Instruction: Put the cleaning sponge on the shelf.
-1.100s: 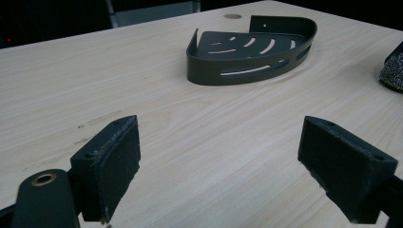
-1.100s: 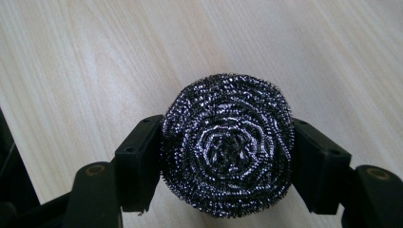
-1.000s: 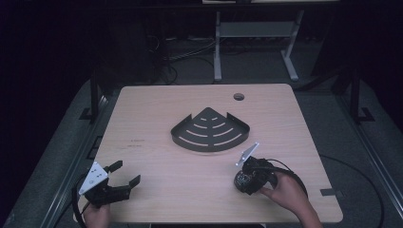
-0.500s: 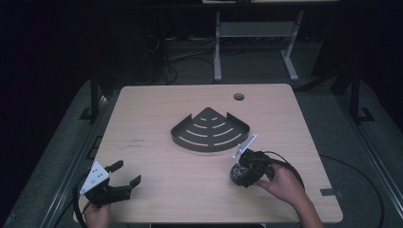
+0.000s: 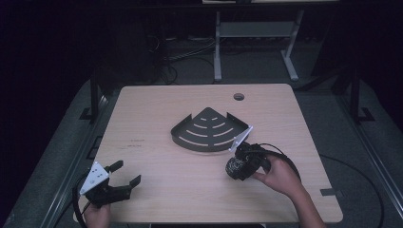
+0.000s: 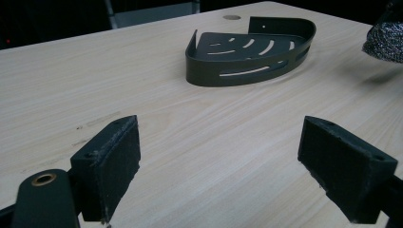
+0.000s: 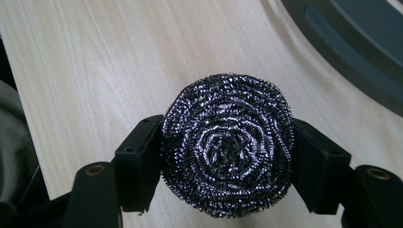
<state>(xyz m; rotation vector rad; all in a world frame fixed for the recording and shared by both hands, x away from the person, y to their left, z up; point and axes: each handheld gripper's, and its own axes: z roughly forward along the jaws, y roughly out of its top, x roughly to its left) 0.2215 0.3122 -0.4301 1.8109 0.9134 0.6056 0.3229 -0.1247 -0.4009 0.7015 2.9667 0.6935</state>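
A round steel wool scourer (image 7: 227,148) sits squeezed between the two black jaws of my right gripper (image 7: 227,164), held just above the table. In the high view that right gripper (image 5: 235,167) hovers close to the front right rim of a dark slotted corner shelf (image 5: 209,130) lying at mid-table. The scourer (image 6: 386,40) also shows at the right edge of the left gripper view, beside the shelf (image 6: 252,50). My left gripper (image 5: 124,175) rests at the table's front left corner, jaws wide apart with bare wood between them (image 6: 218,171).
The light wooden table (image 5: 157,114) has a round cable hole (image 5: 238,97) at the back right. Cables trail from both grippers. A metal stand (image 5: 254,33) and dark floor lie beyond the far edge.
My right gripper has carried the scourer a little forward and left, nearer the shelf's front rim. The left gripper has stayed put.
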